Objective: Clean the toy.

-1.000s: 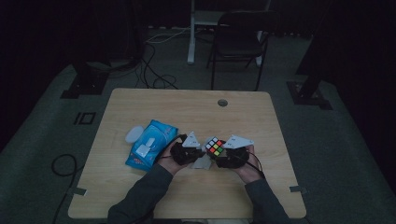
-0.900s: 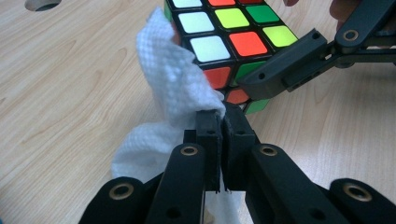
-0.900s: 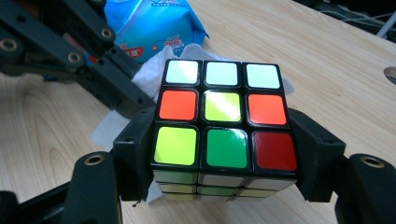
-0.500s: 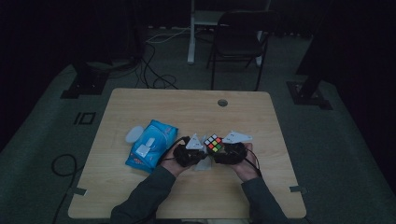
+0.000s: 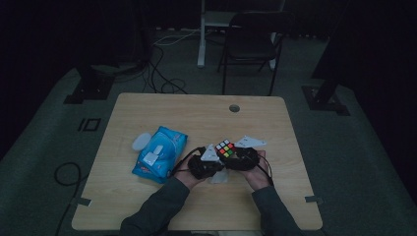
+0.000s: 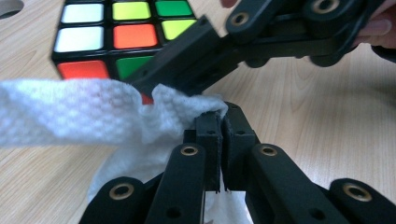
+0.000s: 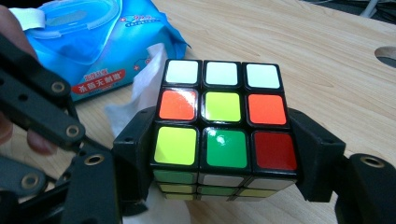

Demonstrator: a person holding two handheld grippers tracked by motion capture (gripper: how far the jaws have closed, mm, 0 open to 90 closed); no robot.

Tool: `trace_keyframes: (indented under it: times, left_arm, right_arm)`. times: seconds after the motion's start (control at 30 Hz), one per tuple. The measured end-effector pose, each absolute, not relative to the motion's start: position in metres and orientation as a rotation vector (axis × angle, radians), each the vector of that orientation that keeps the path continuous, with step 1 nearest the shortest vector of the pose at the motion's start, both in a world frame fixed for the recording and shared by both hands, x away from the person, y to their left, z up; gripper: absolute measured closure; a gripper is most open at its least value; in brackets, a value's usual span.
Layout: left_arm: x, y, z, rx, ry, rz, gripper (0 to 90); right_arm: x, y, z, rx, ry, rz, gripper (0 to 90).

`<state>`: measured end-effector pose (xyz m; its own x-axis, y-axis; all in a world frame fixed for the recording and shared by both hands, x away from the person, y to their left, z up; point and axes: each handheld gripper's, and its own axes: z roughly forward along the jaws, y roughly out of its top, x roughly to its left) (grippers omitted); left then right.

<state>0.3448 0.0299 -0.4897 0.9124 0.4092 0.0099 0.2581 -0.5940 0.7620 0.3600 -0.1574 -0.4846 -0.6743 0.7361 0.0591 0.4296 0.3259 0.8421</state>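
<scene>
A scrambled Rubik's cube (image 5: 225, 148) is held just above the table's middle, my right gripper (image 5: 241, 158) shut on it. In the right gripper view the cube (image 7: 224, 121) sits clamped between both jaws of that gripper (image 7: 224, 163), its white, orange, yellow, green and red stickers facing up. My left gripper (image 5: 206, 164) is shut on a white wet wipe (image 6: 93, 112). Its jaw tips (image 6: 220, 126) pinch the wipe's edge right under the cube (image 6: 116, 35), beside the right gripper's jaw. The wipe (image 7: 144, 84) hangs against the cube's left side.
A blue pack of wet wipes (image 5: 160, 153) lies left of the hands, with a small white round piece (image 5: 141, 141) beside it. The wooden table (image 5: 147, 201) has a cable hole (image 5: 234, 108) near its far edge. A dark chair (image 5: 251, 44) stands beyond the table.
Both hands have drawn closer together and the cube has edged slightly away from the person. The left gripper with the wipe now sits against the cube.
</scene>
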Motion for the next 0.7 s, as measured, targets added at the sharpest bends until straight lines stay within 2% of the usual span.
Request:
trace_keyframes:
  times: [0.7]
  left_arm:
    - [0.3473,0.0238,-0.4954,2.160,0.548,0.298,88.2]
  right_arm:
    - [0.3700,-0.1561,-0.4865,1.268,2.175,1.292,33.8]
